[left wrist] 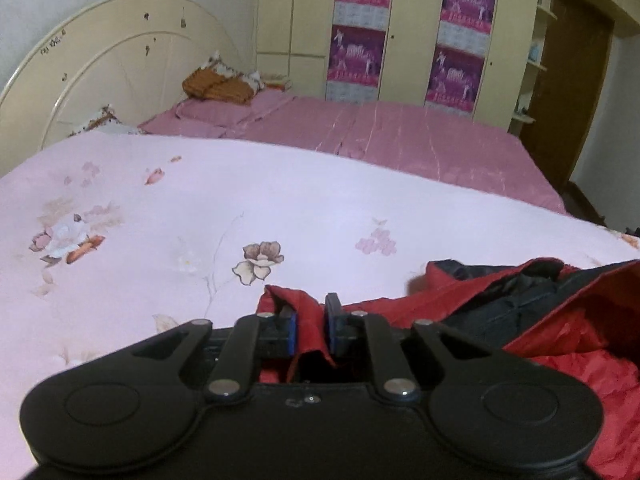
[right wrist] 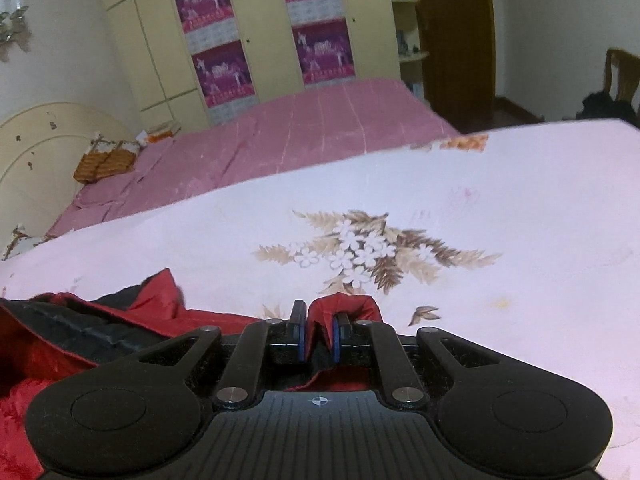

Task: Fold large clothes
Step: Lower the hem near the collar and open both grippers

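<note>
A red jacket [left wrist: 532, 312] with black lining lies on the pale pink floral sheet [left wrist: 200, 200]. My left gripper [left wrist: 312, 328] is shut on a fold of its red fabric at the jacket's left end. In the right wrist view the jacket [right wrist: 80, 328] spreads to the lower left, and my right gripper [right wrist: 320, 332] is shut on a bunched red edge at its right end. Both grippers hold the fabric just above the sheet [right wrist: 480, 200]. The rest of the jacket below the grippers is hidden.
A darker pink bedspread [left wrist: 400, 140] covers the far half of the bed, with an orange-brown pillow [left wrist: 218, 88] by the cream headboard [left wrist: 100, 68]. A wardrobe with purple posters [left wrist: 360, 28] stands behind. A wooden chair [right wrist: 620, 76] stands at far right.
</note>
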`<state>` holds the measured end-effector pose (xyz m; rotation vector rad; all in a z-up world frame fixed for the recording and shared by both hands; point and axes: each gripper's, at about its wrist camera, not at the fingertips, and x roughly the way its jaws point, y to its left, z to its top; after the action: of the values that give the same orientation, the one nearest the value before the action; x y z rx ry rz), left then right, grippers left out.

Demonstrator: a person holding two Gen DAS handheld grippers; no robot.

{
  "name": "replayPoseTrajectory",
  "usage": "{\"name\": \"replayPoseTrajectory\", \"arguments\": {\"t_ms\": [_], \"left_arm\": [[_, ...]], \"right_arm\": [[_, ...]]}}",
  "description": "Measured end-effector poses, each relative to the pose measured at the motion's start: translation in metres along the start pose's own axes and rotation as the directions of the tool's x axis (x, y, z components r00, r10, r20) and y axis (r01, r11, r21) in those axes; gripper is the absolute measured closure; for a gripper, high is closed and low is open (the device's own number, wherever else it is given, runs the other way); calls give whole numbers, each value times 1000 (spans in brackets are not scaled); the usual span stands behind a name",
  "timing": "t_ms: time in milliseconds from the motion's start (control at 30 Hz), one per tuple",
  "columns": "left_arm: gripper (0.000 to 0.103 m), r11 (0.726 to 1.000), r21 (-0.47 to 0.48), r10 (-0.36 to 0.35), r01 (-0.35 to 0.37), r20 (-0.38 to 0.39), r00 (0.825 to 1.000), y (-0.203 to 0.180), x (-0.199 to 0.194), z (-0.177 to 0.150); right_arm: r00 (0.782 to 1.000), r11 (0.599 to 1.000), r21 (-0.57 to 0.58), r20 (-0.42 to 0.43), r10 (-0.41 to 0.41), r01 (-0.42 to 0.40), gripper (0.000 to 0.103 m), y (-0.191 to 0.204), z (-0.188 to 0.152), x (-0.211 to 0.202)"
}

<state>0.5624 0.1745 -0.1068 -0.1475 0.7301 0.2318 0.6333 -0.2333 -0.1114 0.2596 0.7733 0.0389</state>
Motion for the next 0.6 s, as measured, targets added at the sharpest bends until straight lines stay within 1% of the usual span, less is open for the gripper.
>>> {"name": "replayPoseTrajectory", "arguments": {"t_ms": [67, 133, 167, 200, 233, 267, 300, 333, 367, 400, 433, 467, 500, 533, 600], "left_arm": [[86, 1000, -11, -8, 8, -12, 1000, 2, 5, 2], [84, 999, -27, -21, 21, -20, 1000, 5, 6, 4], [83, 999, -42, -29, 28, -23, 999, 5, 7, 6], [82, 997, -61, -42, 41, -20, 999, 8, 5, 7], [79, 995, -81, -62, 61, -11, 998, 10, 3, 8], [73, 992, -100, -82, 81, -2, 997, 13, 1, 9], [68, 989, -115, -95, 96, 10, 995, 15, -2, 10], [49, 989, -116, -93, 95, 25, 995, 14, -5, 11], [24, 991, -108, -74, 79, 48, 996, 14, -10, 10], [13, 994, -96, -43, 51, 83, 996, 13, -17, 9], [5, 995, -84, -36, 47, 125, 991, 12, -25, 7], [6, 996, -66, -43, 55, 168, 985, 12, -33, 5], [6, 997, -44, -47, 56, 186, 981, 11, -40, 3], [8, 998, -25, -50, 55, 184, 982, 9, -44, 0], [13, 997, 35, -78, 73, 166, 983, 1, -49, -7]], "right_arm": [[1000, 1000, 12, -4, 1, -1, 92, -1, 1, 5], [1000, 1000, 30, -1, 4, -4, 77, -2, 3, 8], [1000, 999, 42, 8, 2, -3, 74, -3, 4, 9], [1000, 998, 55, 15, 6, -7, 62, -5, 5, 8], [1000, 997, 72, 25, 17, -19, 38, -6, 7, 8], [999, 996, 84, 38, 27, -30, 24, -7, 7, 6], [998, 996, 87, 65, 17, -23, 8, -6, 8, 2], [995, 998, 69, 95, 7, -13, 8, -2, 9, -2], [994, 999, 48, 105, 2, -7, 8, 1, 10, -4], [993, 1000, 27, 115, -2, -1, 8, 4, 11, -8], [992, 1000, 15, 129, -8, 6, 8, 7, 12, -11], [989, 1000, -1, 149, -11, 11, 9, 10, 12, -17], [987, 1000, -19, 163, -8, 11, 9, 13, 13, -22], [985, 999, -43, 173, -3, 11, 9, 18, 12, -26], [985, 993, -113, 175, 11, 9, 9, 31, 8, -31]]}}
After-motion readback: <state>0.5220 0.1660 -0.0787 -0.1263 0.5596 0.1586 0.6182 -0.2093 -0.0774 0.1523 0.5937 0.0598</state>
